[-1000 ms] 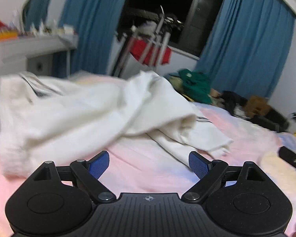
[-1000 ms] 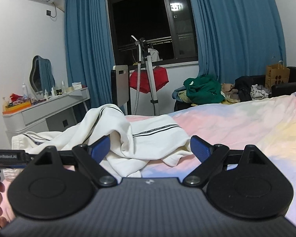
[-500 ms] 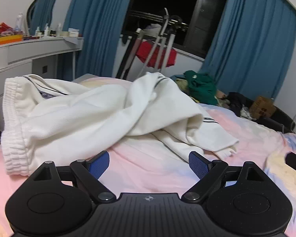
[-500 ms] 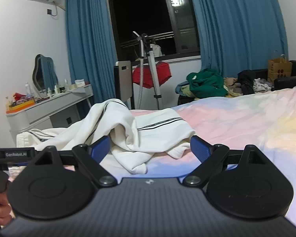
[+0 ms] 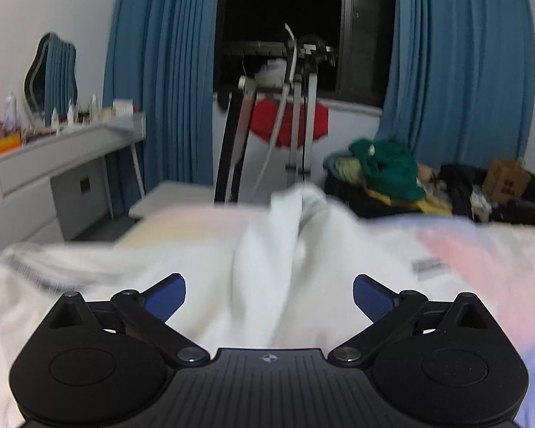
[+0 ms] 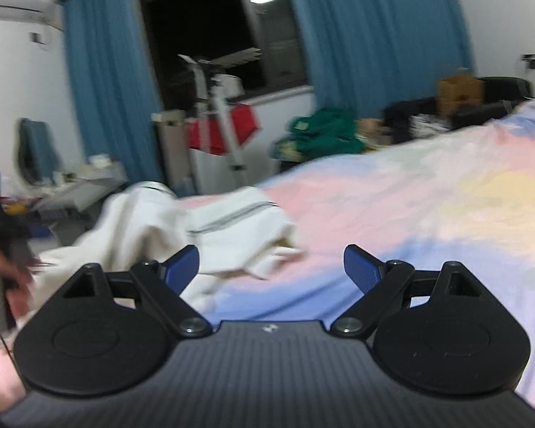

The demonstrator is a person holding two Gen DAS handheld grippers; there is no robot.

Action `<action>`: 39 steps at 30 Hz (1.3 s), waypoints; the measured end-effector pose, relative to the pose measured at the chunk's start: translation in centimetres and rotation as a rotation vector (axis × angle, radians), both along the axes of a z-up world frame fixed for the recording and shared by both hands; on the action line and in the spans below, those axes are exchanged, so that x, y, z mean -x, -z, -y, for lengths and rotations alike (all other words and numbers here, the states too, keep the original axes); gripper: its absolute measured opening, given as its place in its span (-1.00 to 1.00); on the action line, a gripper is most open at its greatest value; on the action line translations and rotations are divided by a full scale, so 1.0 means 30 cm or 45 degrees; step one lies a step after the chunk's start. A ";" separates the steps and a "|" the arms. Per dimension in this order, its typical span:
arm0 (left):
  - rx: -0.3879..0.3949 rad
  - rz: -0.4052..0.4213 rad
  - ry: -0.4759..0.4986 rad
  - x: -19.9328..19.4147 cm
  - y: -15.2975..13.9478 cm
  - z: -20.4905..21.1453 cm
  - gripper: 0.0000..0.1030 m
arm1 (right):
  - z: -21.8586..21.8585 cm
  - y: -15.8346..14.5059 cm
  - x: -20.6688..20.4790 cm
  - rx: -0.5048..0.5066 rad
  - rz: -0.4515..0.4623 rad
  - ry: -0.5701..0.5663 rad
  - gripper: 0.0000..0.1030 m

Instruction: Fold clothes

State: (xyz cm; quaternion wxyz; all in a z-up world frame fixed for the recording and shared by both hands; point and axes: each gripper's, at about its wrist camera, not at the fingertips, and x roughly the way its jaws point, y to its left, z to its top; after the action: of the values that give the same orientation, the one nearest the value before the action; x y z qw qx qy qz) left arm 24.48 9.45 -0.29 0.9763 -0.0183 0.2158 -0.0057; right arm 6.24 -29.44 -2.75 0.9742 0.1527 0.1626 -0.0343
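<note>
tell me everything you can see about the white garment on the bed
The white garment is soft, thick-looking cloth with thin dark stripes. It lies crumpled and unfolded on the pastel bedsheet, one fold standing up in a ridge, a loose end trailing toward the bed's middle. Nothing grips it. Motion blur hides finer detail.

Each gripper is matte black with ribbed housing and round side discs. Blue pads (image 5: pixel 166 297) tip the fingers, silver screws (image 5: pixel 190 354) at their pivots

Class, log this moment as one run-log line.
left claw: open, jaws just widened, empty | right claw: open, empty | crumpled white cloth garment: unfolded
</note>
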 end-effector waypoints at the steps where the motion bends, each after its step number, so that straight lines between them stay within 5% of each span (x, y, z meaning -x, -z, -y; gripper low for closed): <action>1: 0.005 0.018 0.005 -0.054 -0.018 0.007 0.97 | 0.019 0.010 -0.013 -0.033 -0.018 0.010 0.74; 6: -0.045 0.093 0.002 -0.317 -0.074 0.063 0.99 | 0.083 0.059 -0.076 -0.190 -0.084 0.056 0.74; 15: -0.253 -0.137 -0.051 -0.729 0.008 0.207 0.97 | 0.136 0.135 -0.140 -0.269 -0.160 0.064 0.74; 18: -0.411 -0.261 -0.026 -0.806 0.066 0.271 0.74 | 0.151 0.156 -0.150 -0.302 -0.173 0.062 0.74; 21: -0.502 -0.314 0.023 -0.821 0.105 0.328 -0.19 | 0.149 0.167 -0.154 -0.280 -0.167 0.047 0.74; 22: -0.545 -0.314 0.033 -0.805 0.109 0.353 -0.65 | 0.147 0.166 -0.150 -0.268 -0.151 0.043 0.74; 27: -0.783 -0.107 0.159 -0.570 0.051 0.484 -0.78 | 0.126 0.146 -0.133 -0.233 -0.070 0.007 0.74; 30: -0.816 0.038 0.248 -0.326 -0.014 0.519 -0.79 | 0.102 0.125 -0.116 -0.178 -0.024 -0.011 0.74; 34: -0.719 0.135 0.378 0.035 -0.087 0.502 -0.79 | 0.084 0.095 -0.087 -0.164 0.022 -0.037 0.74; 39: -0.531 0.110 0.426 0.415 -0.050 0.428 -0.80 | 0.077 0.063 -0.037 -0.196 0.071 -0.078 0.74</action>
State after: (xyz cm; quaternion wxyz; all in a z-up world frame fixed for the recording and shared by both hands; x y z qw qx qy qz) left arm 12.03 -3.40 1.21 0.9528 0.2193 0.1703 -0.1230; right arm 7.34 -31.75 -4.63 0.9644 0.2228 0.1419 0.0123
